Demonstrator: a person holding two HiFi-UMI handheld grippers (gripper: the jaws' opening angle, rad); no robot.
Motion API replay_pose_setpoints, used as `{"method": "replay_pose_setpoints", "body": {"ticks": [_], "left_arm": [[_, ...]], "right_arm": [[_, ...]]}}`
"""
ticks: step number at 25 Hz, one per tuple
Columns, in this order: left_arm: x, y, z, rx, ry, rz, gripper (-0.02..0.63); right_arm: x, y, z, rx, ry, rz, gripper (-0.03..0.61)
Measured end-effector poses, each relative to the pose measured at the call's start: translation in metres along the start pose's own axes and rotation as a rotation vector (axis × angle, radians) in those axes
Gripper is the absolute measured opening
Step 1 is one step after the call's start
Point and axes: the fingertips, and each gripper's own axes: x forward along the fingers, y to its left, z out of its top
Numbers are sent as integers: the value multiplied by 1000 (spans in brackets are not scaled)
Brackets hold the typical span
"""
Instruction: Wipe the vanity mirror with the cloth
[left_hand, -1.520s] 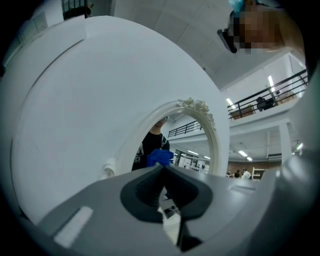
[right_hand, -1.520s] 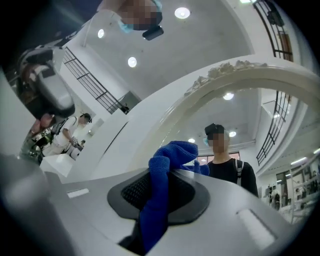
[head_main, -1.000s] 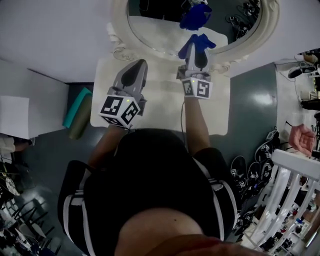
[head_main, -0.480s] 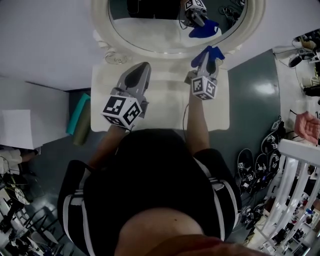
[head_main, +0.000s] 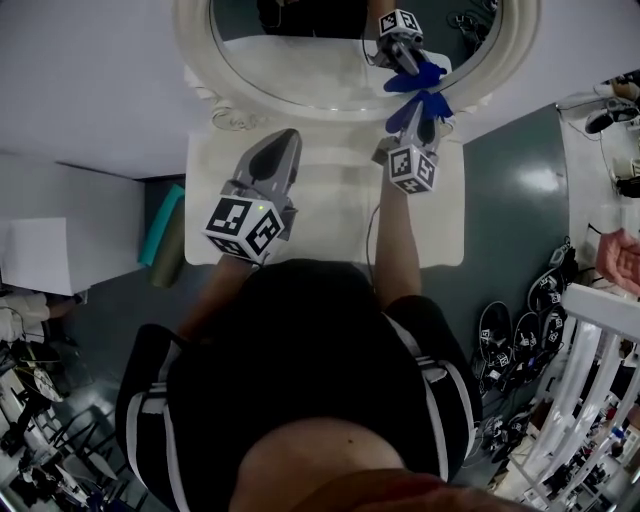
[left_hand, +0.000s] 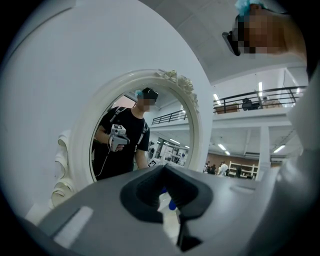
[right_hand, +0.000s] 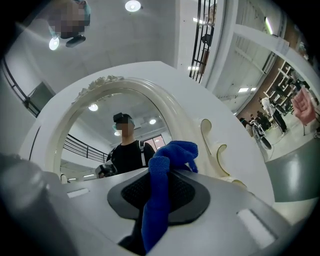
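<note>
Rightward since a second ago goes the right hand-held gripper (head_main: 419, 112), clamped on the blue cloth (head_main: 431, 102) at the mirror's (head_main: 300, 60) lower right rim, top of frame; it should probably press the cloth flat onto the glass, while the left hand-held gripper (head_main: 281, 145) waits closed and empty.
</note>
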Motion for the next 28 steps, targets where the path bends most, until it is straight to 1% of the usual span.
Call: {"method": "replay_pose_setpoints", "body": {"ticks": [3,7,14,20,22,25,28], "left_arm": [[3,4,-1,1,9,10,11],[5,7,2,2,15,27,11],[5,8,2,5,23,40,11],[2,15,2,2,18,57,11],[1,15,1,0,21,59,11],[0,9,1,-3,22,57,11],[1,6,-1,-9,12,55,11]], "right_arm": [[11,1,-3,-4,0,3,75],[17,4,0,3,-31,10,75],[18,4,9,98,-102,2,75],[20,7,10,129,-125,2,72],[19,11,14,113,-131,19,72],[20,27,30,75,-152,77,71],[22,34,36,65,-168,107,71]]}}
